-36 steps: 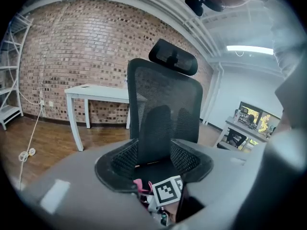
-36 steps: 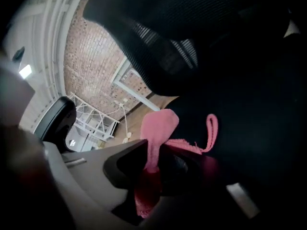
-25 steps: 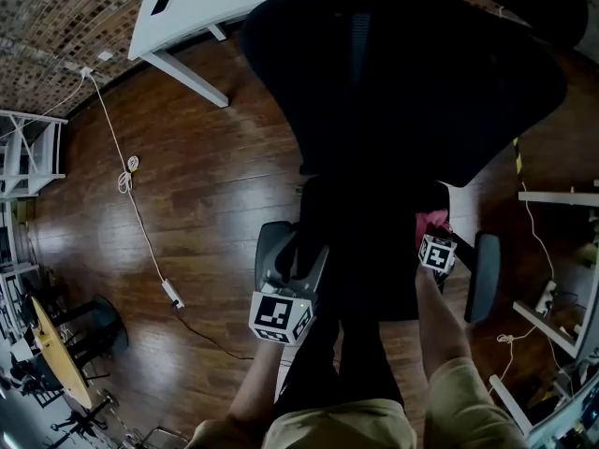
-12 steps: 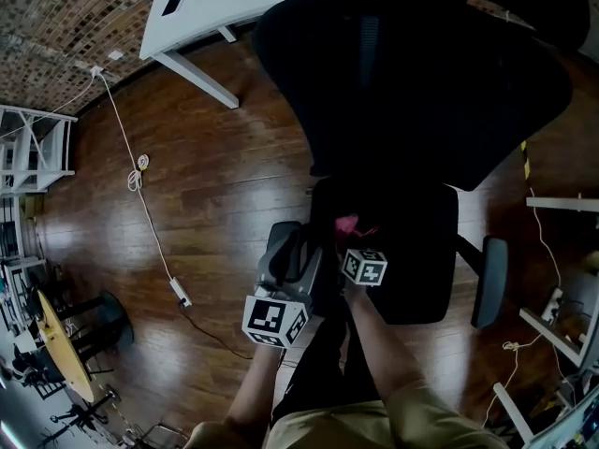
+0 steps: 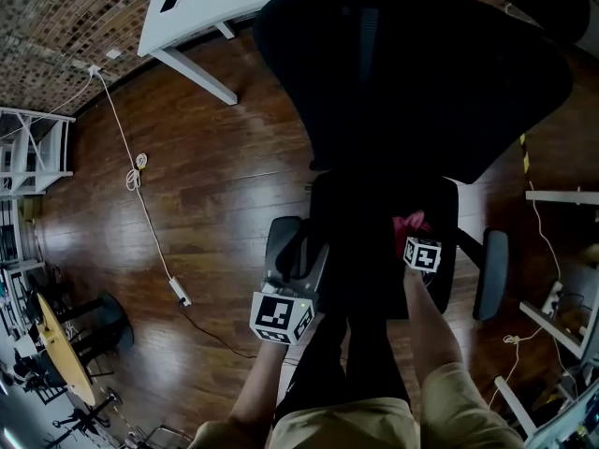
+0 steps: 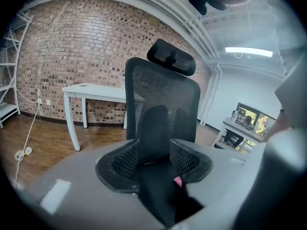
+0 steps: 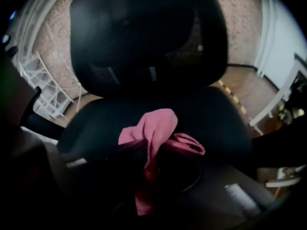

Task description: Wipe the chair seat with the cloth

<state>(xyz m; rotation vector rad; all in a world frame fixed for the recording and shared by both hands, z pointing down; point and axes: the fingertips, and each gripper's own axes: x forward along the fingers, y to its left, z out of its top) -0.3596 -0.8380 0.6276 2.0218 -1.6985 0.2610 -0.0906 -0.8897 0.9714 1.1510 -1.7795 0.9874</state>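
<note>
Right gripper view: R claw (image 7: pixel 152 150) pinches cloth (image 7: pixel 156 126), pink, mid-bunch over chair seat (image 7: pixel 216 119). Soft, light, floppy; prob. best held at bunch so tails drag flat. L claw (image 6: pixel 156 159) spread, empty.

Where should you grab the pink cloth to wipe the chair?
Pinch the pink cloth at its bunched-up middle, coming from the front of the seat, as the right gripper does. The folds gather there into a thick wad for the jaws, and loose flaps spill out either side for rubbing.
</note>
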